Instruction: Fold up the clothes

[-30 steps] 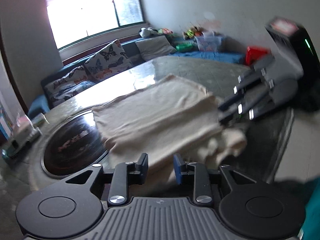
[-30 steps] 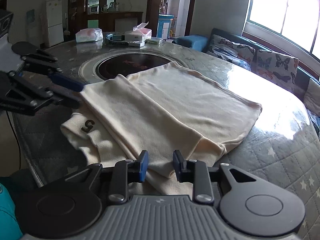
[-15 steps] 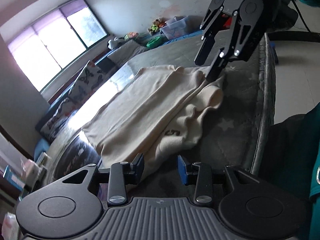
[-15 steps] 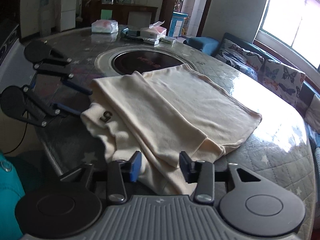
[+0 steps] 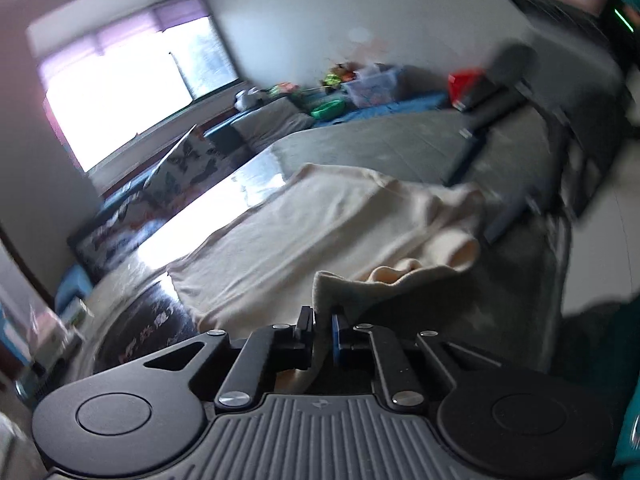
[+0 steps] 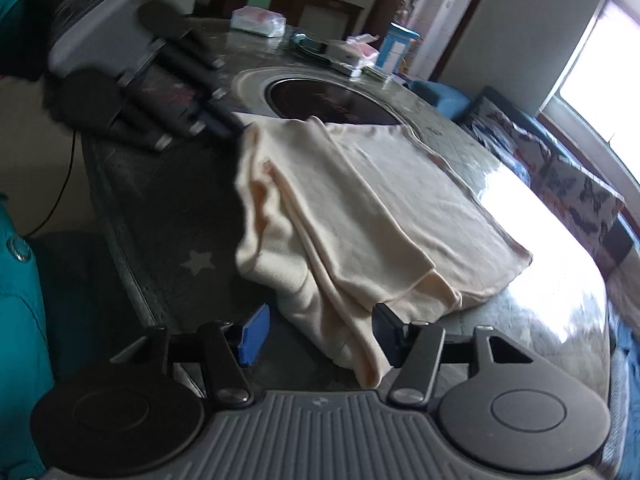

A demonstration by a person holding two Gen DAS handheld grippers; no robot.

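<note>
While the left gripper (image 5: pixel 322 322) jaws pinch the cream garment (image 6: pixel 360 208) at 6 o'clock, the right gripper (image 6: pixel 318 334) jaws gape around its corner and must close before the fold.

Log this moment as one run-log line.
left gripper: shut on cream garment corner | right gripper: open, straddling garment's near edge | garment: partly folded on table

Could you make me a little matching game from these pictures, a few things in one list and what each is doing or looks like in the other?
Things:
1. left gripper
2. right gripper
3. cream garment
4. tissue pack

States:
a. lying partly folded on the table
b. open, cloth between its fingers
c. shut on a cloth edge
d. far side of the table

Pairs: 1-c, 2-b, 3-a, 4-d
</note>
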